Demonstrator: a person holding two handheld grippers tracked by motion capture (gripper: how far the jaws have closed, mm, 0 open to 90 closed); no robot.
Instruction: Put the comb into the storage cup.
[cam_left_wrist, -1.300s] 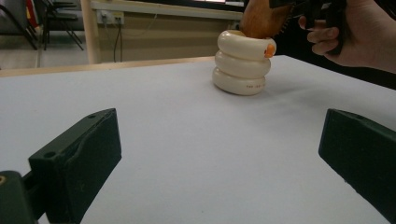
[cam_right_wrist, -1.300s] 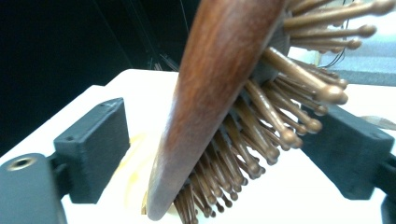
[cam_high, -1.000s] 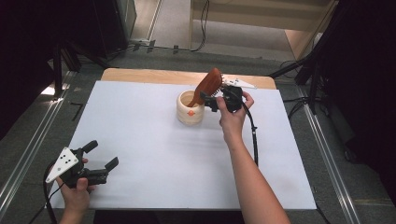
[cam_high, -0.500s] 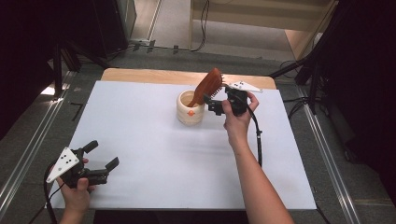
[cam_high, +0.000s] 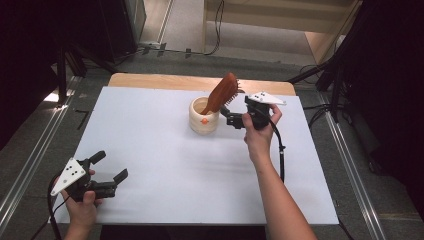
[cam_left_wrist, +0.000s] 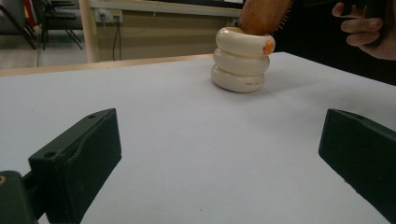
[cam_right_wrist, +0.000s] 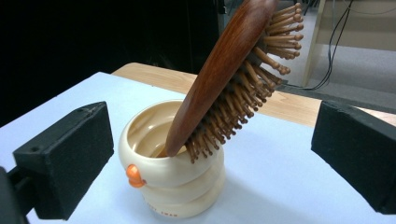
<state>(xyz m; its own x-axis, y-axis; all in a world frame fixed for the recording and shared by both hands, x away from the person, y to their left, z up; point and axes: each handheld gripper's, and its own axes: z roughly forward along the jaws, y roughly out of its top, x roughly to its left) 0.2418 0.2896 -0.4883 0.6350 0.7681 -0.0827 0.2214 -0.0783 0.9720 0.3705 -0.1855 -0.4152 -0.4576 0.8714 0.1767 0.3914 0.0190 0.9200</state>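
My right gripper (cam_high: 231, 116) stands just beside the cream ringed cup (cam_high: 204, 116) at the far middle of the white table (cam_high: 150, 145), its jaws spread wide and pinching nothing; in the right gripper view they flank the cup (cam_right_wrist: 173, 182) without touching it. The wooden hairbrush (cam_high: 223, 92) stands handle-down inside the cup, tilted, its bristled head (cam_right_wrist: 247, 70) leaning over the rim toward my right gripper. I judge the placing step done: the brush rests in the cup unsupported, and my jaws are clear of it. What is left, by my reading, is only to draw my right hand (cam_high: 257, 132) away without knocking the leaning head. My left gripper (cam_high: 109, 176) rests at the near left corner, well apart from the cup (cam_left_wrist: 240, 60), jaws likewise spread and empty.
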